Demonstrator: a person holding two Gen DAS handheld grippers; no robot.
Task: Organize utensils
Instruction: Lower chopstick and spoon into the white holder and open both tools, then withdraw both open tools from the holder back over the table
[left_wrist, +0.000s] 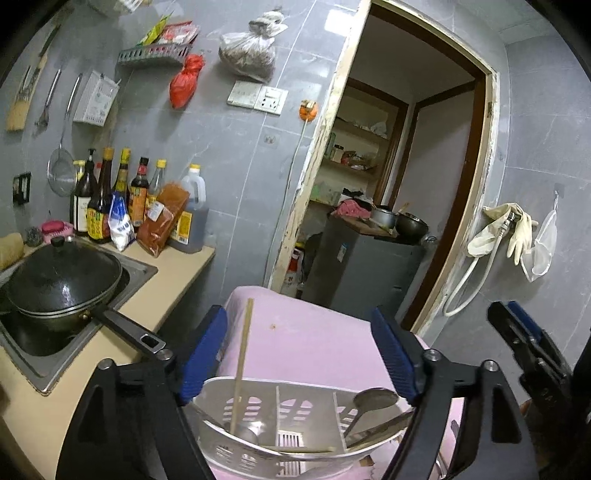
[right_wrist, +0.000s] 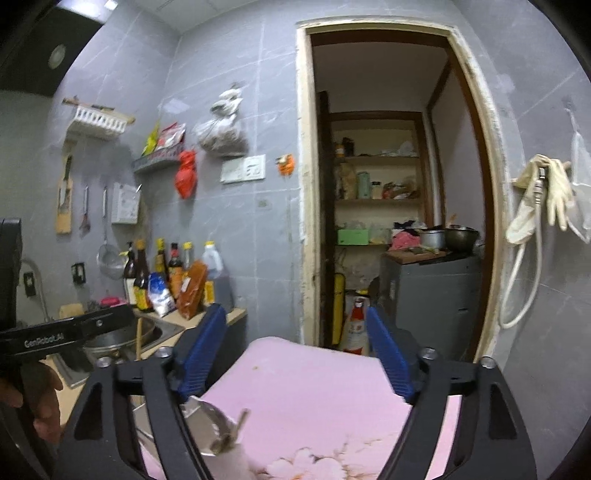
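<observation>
both grippers gape empty; chopstick (left_wrist: 242, 363) stands near upright in the caddy's (left_wrist: 295, 458) left compartment, tip up.

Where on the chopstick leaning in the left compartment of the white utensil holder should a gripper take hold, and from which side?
Grip the chopstick on its upper shaft, coming from above. That part rises clear of the utensil holder rim, while its lower end sits down among the other utensils.

Pink cloth, white holder

Pink cloth (right_wrist: 314, 398) shows pale blossoms at six o'clock; white utensil holder (left_wrist: 258, 454); blue-padded grippers.
</observation>
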